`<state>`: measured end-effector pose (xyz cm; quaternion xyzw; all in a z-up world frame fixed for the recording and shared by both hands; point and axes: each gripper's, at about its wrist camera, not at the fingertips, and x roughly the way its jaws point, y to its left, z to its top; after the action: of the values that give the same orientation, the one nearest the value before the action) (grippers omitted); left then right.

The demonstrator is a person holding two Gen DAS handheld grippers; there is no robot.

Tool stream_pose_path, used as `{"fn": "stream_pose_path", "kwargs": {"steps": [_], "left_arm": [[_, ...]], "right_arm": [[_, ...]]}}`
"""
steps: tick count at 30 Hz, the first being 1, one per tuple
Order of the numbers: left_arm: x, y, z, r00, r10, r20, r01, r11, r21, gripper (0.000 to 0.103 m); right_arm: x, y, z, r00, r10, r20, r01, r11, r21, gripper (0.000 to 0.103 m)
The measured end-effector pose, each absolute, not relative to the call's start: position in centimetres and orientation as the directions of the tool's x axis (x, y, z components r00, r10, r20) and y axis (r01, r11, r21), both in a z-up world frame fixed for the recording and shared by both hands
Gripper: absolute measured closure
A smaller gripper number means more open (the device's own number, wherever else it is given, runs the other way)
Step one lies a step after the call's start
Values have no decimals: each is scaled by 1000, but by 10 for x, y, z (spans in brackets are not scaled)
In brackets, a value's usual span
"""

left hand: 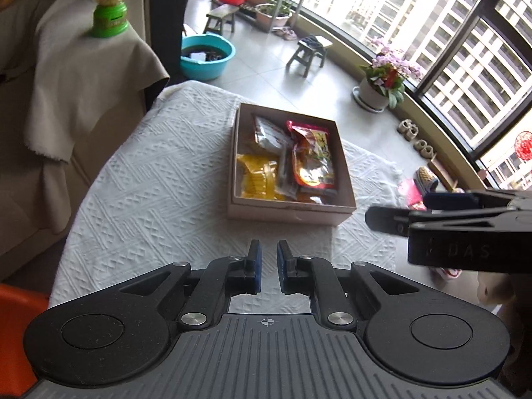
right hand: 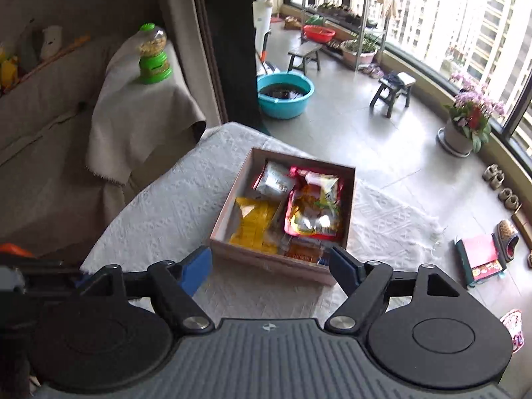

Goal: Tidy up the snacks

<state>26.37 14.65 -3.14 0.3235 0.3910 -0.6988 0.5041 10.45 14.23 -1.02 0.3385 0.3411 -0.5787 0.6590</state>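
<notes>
An open cardboard box (left hand: 289,214) (right hand: 232,196) stands on the white-clothed table (left hand: 149,183). Inside lie a red snack packet (left hand: 314,156) (right hand: 314,209), a yellow packet (left hand: 257,176) (right hand: 254,222), a silver-white packet (left hand: 269,133) (right hand: 276,179) and smaller ones beneath. My left gripper (left hand: 269,252) hovers above the cloth in front of the box, shut with nothing between its pads. My right gripper (right hand: 269,259) hangs above the box's near wall, open and empty. It also reaches in from the right in the left wrist view (left hand: 399,209).
A green candy dispenser (left hand: 111,3) (right hand: 154,55) stands on a cloth-draped sofa arm to the left. Beyond the table lie a teal basin (left hand: 206,55), small stools (left hand: 307,53) and a flower pot (left hand: 382,79). An orange object (left hand: 16,316) sits at the lower left.
</notes>
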Motion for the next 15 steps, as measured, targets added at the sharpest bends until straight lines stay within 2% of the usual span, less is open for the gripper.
{"fn": "stream_pose_path", "kwargs": {"steps": [4,6,10,13,15], "left_arm": [[230,153,-14,-151,-476,-867,988,-93,-121,89],[210,155,-10,-123,-464,-877,992,-52,-112,89],[169,164,-2,-124,-428,-895,987,43,-157,89],[137,169,4,-59,-446,-893,993,63,-97,92],[125,171,6,-52,-447,-893,992,83,-100,91]], "right_arm": [[76,135,-16,120,-423,-898,993,50,109,24],[59,131,-17,126,-395,-910,992,60,111,24],[34,128,-9,162,-372,-914,979,174,102,24],[18,127,0,207,-369,-906,956,271,109,24],[8,124,1,198,-369,-908,949,304,83,24]]}}
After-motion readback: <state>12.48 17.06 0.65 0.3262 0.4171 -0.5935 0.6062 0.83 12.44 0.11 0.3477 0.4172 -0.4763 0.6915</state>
